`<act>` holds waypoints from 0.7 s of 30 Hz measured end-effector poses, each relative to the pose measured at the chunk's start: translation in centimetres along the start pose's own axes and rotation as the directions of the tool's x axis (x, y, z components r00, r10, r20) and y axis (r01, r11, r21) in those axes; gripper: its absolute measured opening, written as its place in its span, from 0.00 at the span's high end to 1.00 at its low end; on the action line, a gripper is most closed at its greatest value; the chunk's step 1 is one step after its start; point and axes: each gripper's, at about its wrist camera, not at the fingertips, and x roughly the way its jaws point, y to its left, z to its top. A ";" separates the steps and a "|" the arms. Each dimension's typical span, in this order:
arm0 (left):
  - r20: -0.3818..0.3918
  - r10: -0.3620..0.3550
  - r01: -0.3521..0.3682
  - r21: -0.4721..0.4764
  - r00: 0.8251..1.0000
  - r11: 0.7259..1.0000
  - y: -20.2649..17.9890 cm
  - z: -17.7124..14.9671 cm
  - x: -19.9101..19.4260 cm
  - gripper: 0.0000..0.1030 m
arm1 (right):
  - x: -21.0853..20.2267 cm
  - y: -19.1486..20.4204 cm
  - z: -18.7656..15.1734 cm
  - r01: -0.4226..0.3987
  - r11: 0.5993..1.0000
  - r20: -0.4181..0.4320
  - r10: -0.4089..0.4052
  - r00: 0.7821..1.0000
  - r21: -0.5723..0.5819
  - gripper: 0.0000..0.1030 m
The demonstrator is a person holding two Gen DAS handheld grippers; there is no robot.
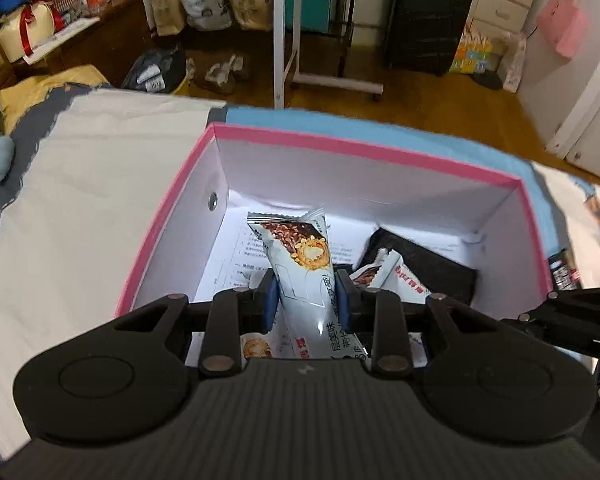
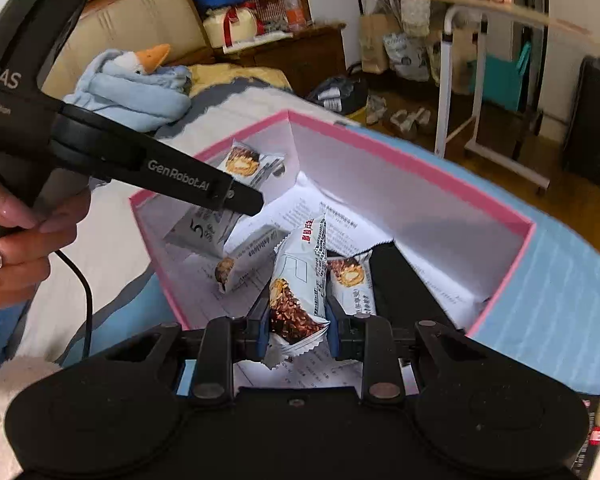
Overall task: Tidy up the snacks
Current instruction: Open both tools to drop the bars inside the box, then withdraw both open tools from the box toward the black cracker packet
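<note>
Grippers both over pink-rimmed box (image 1: 168, 216): left gripper (image 1: 306, 296) clamped snack bar (image 1: 300, 264); right gripper (image 2: 298, 324) clamped second snack bar (image 2: 300, 280).

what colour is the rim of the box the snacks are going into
Pink; the box rim shows best in the left wrist view, with white inner walls.

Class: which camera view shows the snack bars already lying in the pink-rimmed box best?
The right wrist view: two loose snack bars lie plainly on the box floor. The left wrist view shows only parts of them behind its held bar.
</note>
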 end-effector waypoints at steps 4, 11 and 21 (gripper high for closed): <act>-0.034 0.075 -0.074 0.032 0.997 0.997 0.2 -0.3 1.6 0.72 | 1.5 0.1 0.2 0.023 1.000 -0.037 -0.024 0.999 -0.021 0.68; -0.061 0.161 -0.155 0.085 0.985 0.984 0.1 -1.0 2.3 0.58 | 1.3 0.6 -0.1 0.035 0.998 -0.026 -0.036 0.999 -0.043 0.61; 0.012 0.061 -0.062 0.105 0.998 0.993 -1.7 -2.1 -4.7 0.42 | -10.1 -1.2 -3.0 0.055 0.996 0.135 -0.064 0.989 0.065 0.46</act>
